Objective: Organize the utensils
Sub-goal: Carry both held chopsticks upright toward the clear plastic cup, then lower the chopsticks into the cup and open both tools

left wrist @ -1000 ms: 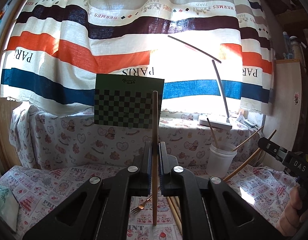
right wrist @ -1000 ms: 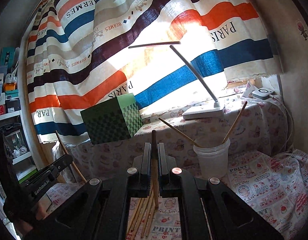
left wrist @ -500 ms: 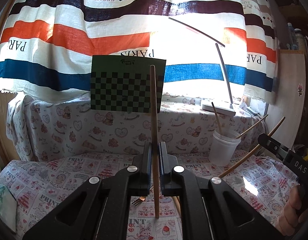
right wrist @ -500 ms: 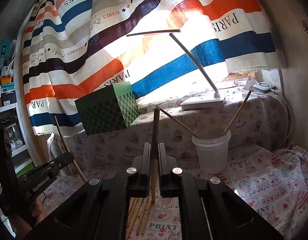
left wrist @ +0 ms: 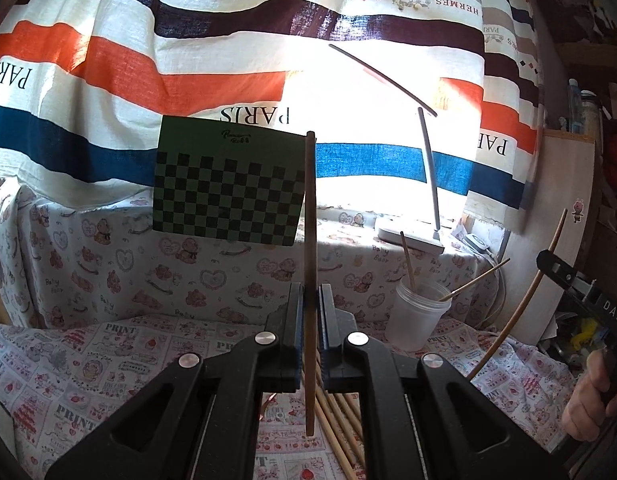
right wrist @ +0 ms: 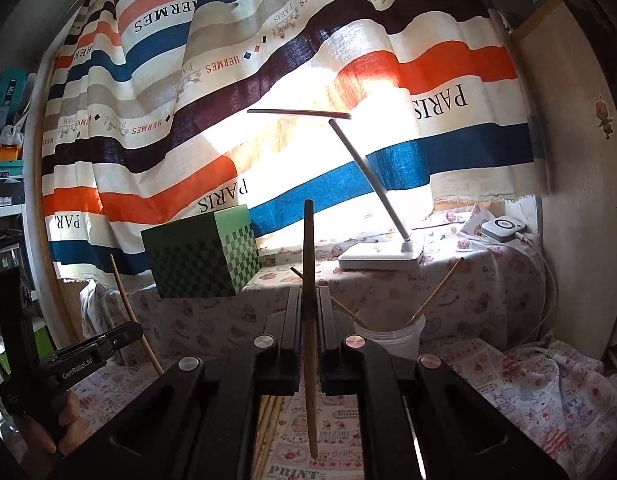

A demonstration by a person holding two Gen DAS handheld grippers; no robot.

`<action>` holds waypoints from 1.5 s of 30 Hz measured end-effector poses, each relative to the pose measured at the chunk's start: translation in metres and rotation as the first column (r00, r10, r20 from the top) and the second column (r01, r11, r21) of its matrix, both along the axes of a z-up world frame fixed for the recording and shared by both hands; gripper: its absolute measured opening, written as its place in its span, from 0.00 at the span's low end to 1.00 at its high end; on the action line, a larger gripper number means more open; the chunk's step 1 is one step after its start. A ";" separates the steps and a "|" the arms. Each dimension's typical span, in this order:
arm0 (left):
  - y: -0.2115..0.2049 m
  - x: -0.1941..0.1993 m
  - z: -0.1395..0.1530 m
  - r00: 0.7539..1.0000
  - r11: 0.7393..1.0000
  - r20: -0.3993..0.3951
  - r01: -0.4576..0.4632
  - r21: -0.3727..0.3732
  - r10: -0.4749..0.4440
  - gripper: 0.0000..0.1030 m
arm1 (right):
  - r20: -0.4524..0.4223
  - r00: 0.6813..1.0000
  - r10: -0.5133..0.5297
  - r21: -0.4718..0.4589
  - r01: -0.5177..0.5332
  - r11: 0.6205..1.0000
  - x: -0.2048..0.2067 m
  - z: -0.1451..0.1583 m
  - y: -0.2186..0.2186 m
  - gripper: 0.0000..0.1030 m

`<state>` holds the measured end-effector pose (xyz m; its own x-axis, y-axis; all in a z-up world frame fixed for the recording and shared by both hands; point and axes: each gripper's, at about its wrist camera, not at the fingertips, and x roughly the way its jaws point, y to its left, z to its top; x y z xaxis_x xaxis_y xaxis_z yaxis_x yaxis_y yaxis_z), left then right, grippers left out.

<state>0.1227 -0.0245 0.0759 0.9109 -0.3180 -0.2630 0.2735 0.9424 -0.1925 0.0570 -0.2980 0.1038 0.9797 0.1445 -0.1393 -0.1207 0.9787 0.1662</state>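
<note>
My left gripper (left wrist: pixel 309 300) is shut on a wooden chopstick (left wrist: pixel 309 216) that stands upright between its pads. My right gripper (right wrist: pixel 308 300) is shut on another wooden chopstick (right wrist: pixel 308 248), also upright and slightly tilted. A translucent white cup (left wrist: pixel 416 316) with two chopsticks leaning in it stands ahead and right of the left gripper; in the right wrist view the cup (right wrist: pixel 392 338) sits just beyond the right jaw. Several loose chopsticks (left wrist: pixel 344 420) lie on the printed cloth under the grippers. The right gripper (left wrist: pixel 560 270) with its bent-looking chopstick shows at the left view's right edge.
A green checkered box (left wrist: pixel 228 188) and a white desk lamp (left wrist: pixel 412 236) stand on the raised ledge behind. A striped curtain (left wrist: pixel 228 60) hangs at the back. A wooden panel (right wrist: pixel 580 200) closes the right side. A copper-coloured fork (left wrist: pixel 266 404) peeks out below the left jaws.
Both grippers have risen with their chopsticks; the cup and table have sunk in each view. The left view has shifted so the cup sits nearer its centre.
</note>
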 end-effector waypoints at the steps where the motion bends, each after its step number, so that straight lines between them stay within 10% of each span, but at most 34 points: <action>1: -0.005 0.004 0.006 1.000 1.000 0.005 0.012 0.004 -0.012 0.05 | 0.003 1.000 0.006 -0.001 -0.006 1.000 0.002 0.008 -0.005 0.07; 18: -0.143 0.059 0.096 0.959 0.967 0.125 0.248 0.051 -0.252 0.05 | 0.033 0.992 -0.121 -0.004 0.121 0.993 0.098 0.068 -0.058 0.07; 29: -0.183 0.124 0.075 0.979 0.981 0.088 0.181 0.063 -0.186 0.05 | 0.048 0.989 -0.142 0.055 0.140 0.989 0.146 0.062 -0.096 0.07; 45: -0.190 0.144 0.042 0.978 0.973 0.016 0.205 0.105 -0.207 0.07 | -0.261 0.965 -0.036 0.067 0.055 0.996 0.195 0.043 -0.110 0.07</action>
<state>0.2664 -0.2141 0.1183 0.8356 -0.4722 -0.2807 0.4675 0.8796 -0.0879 0.2521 -0.4083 0.1468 0.9171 0.1196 -0.3802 -0.0194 0.9661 0.2573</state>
